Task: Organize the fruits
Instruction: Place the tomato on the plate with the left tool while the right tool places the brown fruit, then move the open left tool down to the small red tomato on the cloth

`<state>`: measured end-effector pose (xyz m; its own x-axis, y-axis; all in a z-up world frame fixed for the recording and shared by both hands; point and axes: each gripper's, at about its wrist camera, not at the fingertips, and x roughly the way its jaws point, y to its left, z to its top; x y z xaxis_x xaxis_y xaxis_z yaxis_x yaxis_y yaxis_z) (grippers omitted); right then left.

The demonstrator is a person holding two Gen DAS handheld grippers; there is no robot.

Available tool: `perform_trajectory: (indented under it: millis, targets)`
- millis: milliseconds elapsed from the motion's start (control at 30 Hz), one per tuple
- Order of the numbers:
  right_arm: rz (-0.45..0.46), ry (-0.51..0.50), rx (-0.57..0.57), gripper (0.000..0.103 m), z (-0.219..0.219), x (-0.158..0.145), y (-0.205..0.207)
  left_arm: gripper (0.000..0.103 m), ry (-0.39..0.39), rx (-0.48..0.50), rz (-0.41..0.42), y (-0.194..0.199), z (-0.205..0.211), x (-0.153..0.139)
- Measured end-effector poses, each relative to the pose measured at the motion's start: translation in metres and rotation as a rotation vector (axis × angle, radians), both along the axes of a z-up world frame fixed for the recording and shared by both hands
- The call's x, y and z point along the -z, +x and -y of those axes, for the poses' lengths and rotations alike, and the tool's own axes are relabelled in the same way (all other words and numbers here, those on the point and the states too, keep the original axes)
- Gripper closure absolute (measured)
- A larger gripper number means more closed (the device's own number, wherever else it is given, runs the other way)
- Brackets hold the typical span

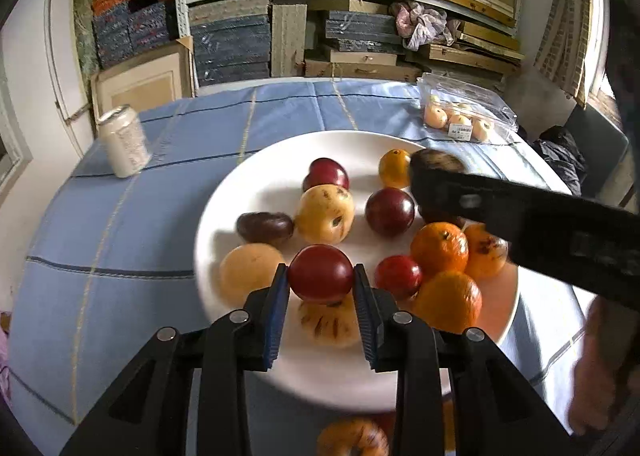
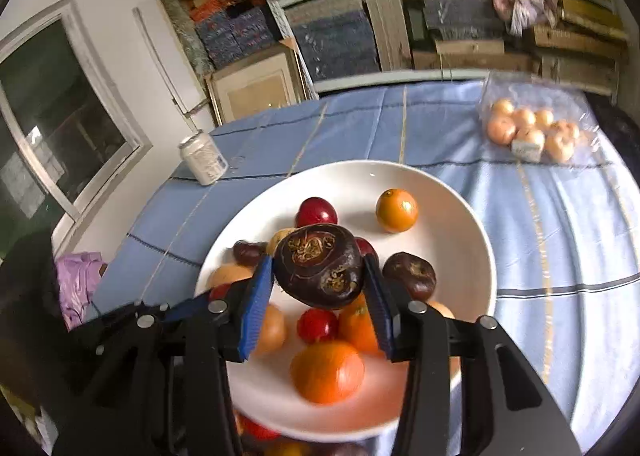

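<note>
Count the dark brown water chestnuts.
3: one clamped in the right gripper above the white plate, one on the plate's right side, one at its left. Others may be hidden.

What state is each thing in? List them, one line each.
Left gripper: shut on a red fruit, fingers at its sides.
Red fruit: held above the plate.
Right gripper: shut on a dark brown fruit.
Dark brown fruit: held above the plate.
White plate: holding loose fruit.
Can: upright on the tablecloth.
Clear plastic box: holds pale fruit; lid state unclear.
</note>
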<state>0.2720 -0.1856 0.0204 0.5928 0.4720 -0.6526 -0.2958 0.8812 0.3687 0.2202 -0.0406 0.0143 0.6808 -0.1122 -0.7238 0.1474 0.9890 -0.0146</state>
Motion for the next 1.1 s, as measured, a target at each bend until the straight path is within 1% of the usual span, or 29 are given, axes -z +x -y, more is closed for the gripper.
perform_trajectory:
  millis: [33,67,100,133,200,267,300,333,367,400,433,500,600,667,733,800,900,1000,1100]
  targets:
    - [-0.01,0.011,-0.002,0.058,0.0,0.004,0.002,0.066,-0.001,0.006,0.0,0.001,0.001,0.001]
    - [-0.012,0.034,0.007,0.058,0.004,0.006,0.004,0.05,0.002,0.009,0.003,0.002,0.001,0.002]
    - [-0.01,0.049,0.018,0.051,0.007,0.007,0.003,0.034,0.005,0.001,0.017,0.0,0.0,0.002]
    - [-0.001,0.083,0.038,0.044,0.013,0.005,-0.001,0.03,0.003,-0.006,0.031,-0.002,-0.002,0.001]
    - [0.018,0.121,0.055,0.043,0.026,-0.003,-0.012,0.029,-0.012,-0.014,0.043,-0.006,-0.01,-0.002]
    - [0.045,0.136,0.062,0.043,0.037,-0.013,-0.026,0.029,-0.047,-0.042,0.043,-0.012,-0.02,-0.008]
    - [0.066,0.143,0.069,0.039,0.043,-0.017,-0.036,0.029,-0.063,-0.05,0.043,-0.015,-0.025,-0.012]
    - [0.102,0.142,0.084,0.032,0.051,-0.02,-0.055,0.029,-0.08,-0.062,0.045,-0.02,-0.031,-0.014]
    - [0.124,0.133,0.096,0.028,0.056,-0.02,-0.067,0.027,-0.094,-0.082,0.051,-0.029,-0.039,-0.016]
    - [0.163,0.106,0.125,0.023,0.061,-0.018,-0.085,0.02,-0.099,-0.107,0.06,-0.04,-0.047,-0.016]
    - [0.184,0.081,0.146,0.019,0.065,-0.015,-0.097,0.017,-0.097,-0.133,0.069,-0.051,-0.054,-0.015]
    - [0.215,0.002,0.184,0.018,0.07,-0.002,-0.124,0.015,-0.087,-0.175,0.071,-0.071,-0.063,-0.01]
    - [0.207,-0.061,0.185,0.018,0.068,0.01,-0.146,0.015,-0.072,-0.2,0.047,-0.097,-0.069,0.0]
    - [0.233,-0.084,0.183,0.017,0.065,0.01,-0.16,0.015,-0.036,-0.19,0.051,-0.115,-0.064,0.005]
    - [0.274,-0.106,0.183,0.012,0.062,0.009,-0.173,0.015,0.01,-0.175,0.06,-0.127,-0.058,0.009]
    - [0.302,-0.126,0.192,0.01,0.062,0.011,-0.184,0.015,0.053,-0.154,0.061,-0.136,-0.049,0.014]
    - [0.3,-0.134,0.19,0.009,0.062,0.015,-0.189,0.015,0.075,-0.113,0.04,-0.142,-0.04,0.021]
    - [0.296,-0.126,0.196,0.009,0.064,0.015,-0.189,0.015,0.103,-0.086,0.048,-0.144,-0.032,0.025]
    - [0.29,-0.112,0.2,0.009,0.066,0.015,-0.19,0.015,0.111,-0.062,0.04,-0.143,-0.027,0.03]
